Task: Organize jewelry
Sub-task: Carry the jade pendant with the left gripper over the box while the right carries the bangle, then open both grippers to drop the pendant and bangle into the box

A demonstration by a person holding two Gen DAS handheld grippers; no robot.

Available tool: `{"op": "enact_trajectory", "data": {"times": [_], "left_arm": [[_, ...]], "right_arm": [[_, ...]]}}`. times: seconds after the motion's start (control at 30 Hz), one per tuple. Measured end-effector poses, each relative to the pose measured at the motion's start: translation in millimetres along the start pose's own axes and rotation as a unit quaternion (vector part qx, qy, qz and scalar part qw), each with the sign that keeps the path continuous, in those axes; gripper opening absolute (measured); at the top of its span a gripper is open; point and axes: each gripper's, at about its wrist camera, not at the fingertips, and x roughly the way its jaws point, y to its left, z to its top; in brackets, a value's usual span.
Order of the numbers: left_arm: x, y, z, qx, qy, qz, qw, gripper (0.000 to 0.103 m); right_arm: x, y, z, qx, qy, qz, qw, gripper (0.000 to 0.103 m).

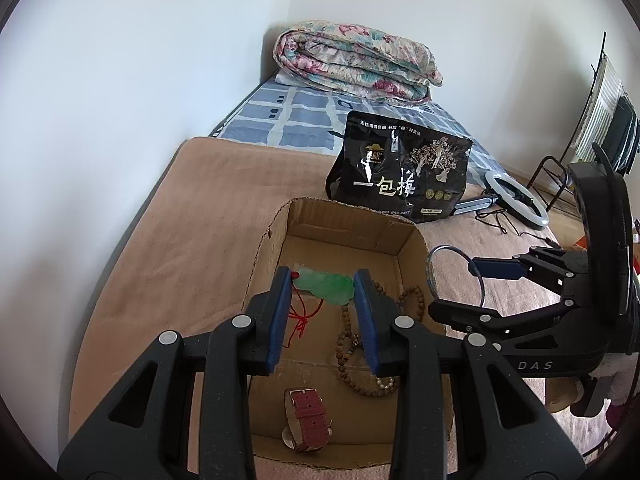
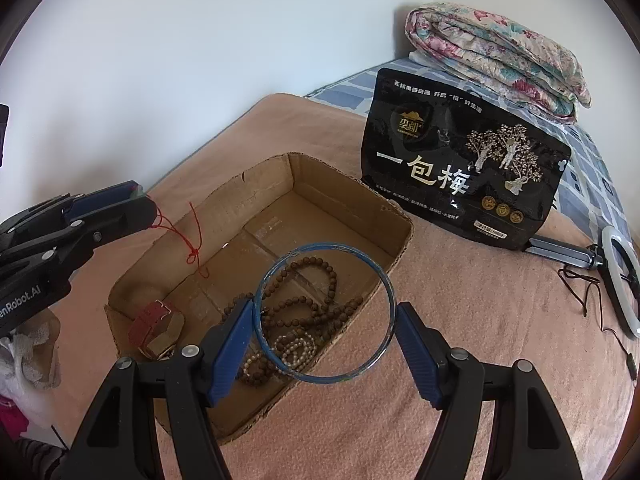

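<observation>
Now both loads hang over the shallow brown cardboard box: my right gripper clamps the thin blue bangle, my left gripper pinches the green jade pendant. Lower gently, release clear of the wooden beads.

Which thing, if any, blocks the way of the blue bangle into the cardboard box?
Nothing visible does. The right gripper holds the bangle above the box's open top. Only beads lie on the floor beneath it.
</observation>
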Motion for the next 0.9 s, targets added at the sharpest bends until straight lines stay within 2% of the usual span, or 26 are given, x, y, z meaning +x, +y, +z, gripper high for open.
{"op": "enact_trajectory", "data": {"times": [0.7, 0.9], "left_arm": [[13.3, -1.7, -6.6, 0.001, 0.025, 0.005, 0.9997, 0.032], [12.2, 4.0, -6.5, -0.014, 0.027, 0.010, 0.9995, 0.035]], "right_arm": [[13.8, -1.2, 7.0, 0.005, 0.000, -0.008, 1.000, 0.074], [5.8, -0.4, 7.4, 0.003, -0.012, -0.013, 1.000, 0.085]]}}
